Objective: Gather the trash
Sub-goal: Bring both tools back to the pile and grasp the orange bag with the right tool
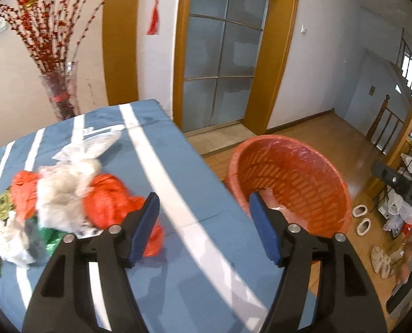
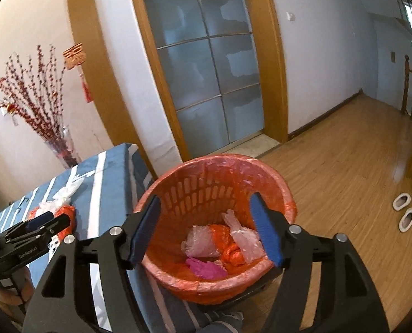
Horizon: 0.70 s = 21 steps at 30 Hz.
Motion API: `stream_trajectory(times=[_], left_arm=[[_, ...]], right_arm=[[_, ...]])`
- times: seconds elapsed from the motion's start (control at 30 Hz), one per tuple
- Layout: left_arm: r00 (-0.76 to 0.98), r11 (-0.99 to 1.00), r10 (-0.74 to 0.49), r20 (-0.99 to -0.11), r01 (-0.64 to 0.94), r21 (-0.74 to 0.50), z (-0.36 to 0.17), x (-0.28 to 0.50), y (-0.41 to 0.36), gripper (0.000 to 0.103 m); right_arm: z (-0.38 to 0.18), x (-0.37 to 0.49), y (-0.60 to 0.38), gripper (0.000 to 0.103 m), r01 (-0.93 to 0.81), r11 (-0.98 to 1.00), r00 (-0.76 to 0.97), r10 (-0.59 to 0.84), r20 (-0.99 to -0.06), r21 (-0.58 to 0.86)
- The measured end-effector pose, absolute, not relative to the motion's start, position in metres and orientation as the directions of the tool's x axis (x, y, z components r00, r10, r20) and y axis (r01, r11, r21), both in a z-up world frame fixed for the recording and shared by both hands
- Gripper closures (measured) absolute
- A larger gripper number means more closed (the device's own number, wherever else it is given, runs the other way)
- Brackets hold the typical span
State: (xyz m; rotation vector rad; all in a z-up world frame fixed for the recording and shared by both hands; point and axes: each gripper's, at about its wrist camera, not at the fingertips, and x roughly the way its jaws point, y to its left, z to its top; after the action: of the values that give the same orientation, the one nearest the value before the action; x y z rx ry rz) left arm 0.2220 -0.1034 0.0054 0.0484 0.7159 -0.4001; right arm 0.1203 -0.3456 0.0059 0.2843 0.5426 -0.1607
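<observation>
Left gripper [image 1: 204, 213] hangs above the blue striped tablecloth [image 1: 178, 249], near the table's right edge. Jaws spread wide, nothing between the blue pads [image 1: 143, 227].

Trash pile [image 1: 67, 202] lies on the cloth to the left of this gripper, just beside its left finger: crumpled red-orange plastic, white and clear bags, a scrap of green foil (blurred at the near edge, so the pieces are hard to separate). A knotted clear bag [image 1: 95, 144] sits at the pile's far side.

Right gripper [image 2: 206, 222] is held over the orange basket [image 2: 286, 194], which stands off the table's right edge, lined with a thin reddish bag. Jaws wide apart, empty; the pads frame the basket's mouth.

Inside the basket: a clear bag [image 2: 199, 242], another pale bag [image 2: 244, 236], orange plastic [image 2: 228, 247] and a pink piece [image 2: 206, 267], all at the bottom.

Behind the table, a glass vase [image 1: 60, 94] of red berry branches against the wall. Frosted-glass door [image 1: 222, 52] in a wooden frame beyond the basket. White slippers [image 2: 404, 213] on the wood floor to the right.
</observation>
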Motion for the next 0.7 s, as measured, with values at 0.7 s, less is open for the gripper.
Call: stream_trajectory(times=[0.7], left_arm=[[0.788, 0.995, -0.088, -0.609, 0.094, -0.022, 0.002, 0.192, 0.071, 0.013]], right_arm=[[-0.001, 0.164, -0.209, 0.036, -0.061, 0.973, 0.793, 0.181, -0.581, 0.221]])
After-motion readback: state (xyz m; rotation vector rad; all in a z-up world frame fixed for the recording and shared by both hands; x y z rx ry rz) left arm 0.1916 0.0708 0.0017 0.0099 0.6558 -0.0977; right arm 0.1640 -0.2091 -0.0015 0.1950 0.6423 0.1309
